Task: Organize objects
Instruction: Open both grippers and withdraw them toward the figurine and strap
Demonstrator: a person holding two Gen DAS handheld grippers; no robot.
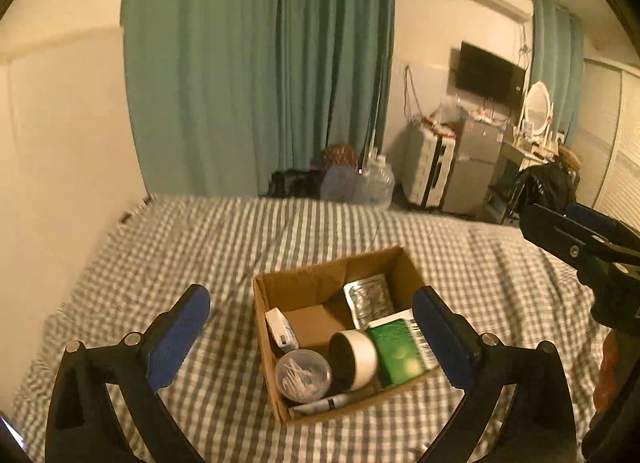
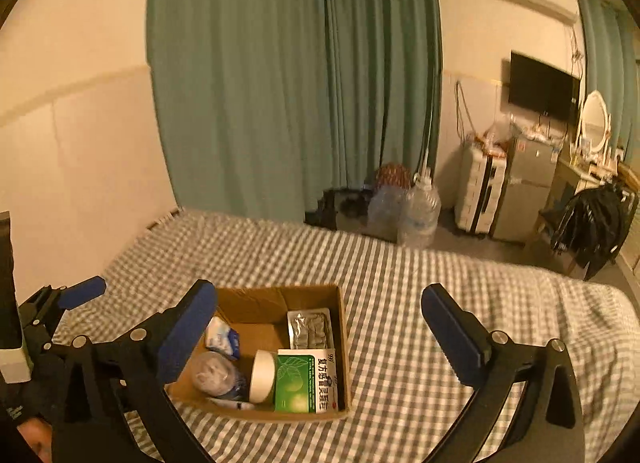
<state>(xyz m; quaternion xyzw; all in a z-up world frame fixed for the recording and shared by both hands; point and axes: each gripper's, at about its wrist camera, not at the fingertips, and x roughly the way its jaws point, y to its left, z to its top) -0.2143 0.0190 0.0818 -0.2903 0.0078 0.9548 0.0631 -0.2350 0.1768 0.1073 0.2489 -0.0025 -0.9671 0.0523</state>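
Both grippers hover above a bed (image 1: 224, 247) covered in a grey-and-white checked sheet, aimed forward and slightly downward at an open cardboard box (image 1: 304, 287) that rests on the sheet.

Left gripper (image 1: 310, 327): fingers spread wide, nothing between them. In the left wrist view the box lies between the two blue pads, nearer the right one, whose tip overlaps the box's right wall. The gripper is clear of the box contents.

Right gripper (image 2: 320, 327): fingers likewise spread wide and empty. In the right wrist view the box sits at the left finger, whose pad overlaps the box's left rim; the right finger stands over bare sheet, well apart from the box. The left wrist view shows this gripper at the right edge, raised above the bed.

Box contents, all inside the walls:
- green medicine carton (image 2: 306, 379), lying flat at the near right corner;
- foil blister pack (image 2: 310, 329), just behind the carton;
- roll of white tape (image 2: 262, 375), on edge, beside the carton;
- clear round container (image 1: 302, 375), apparently holding cotton swabs;
- small white packet (image 1: 281, 329), leaning against the left wall;
- white tube (image 1: 324, 405), along the near wall.

Green curtains (image 1: 256, 63) hang behind the bed.
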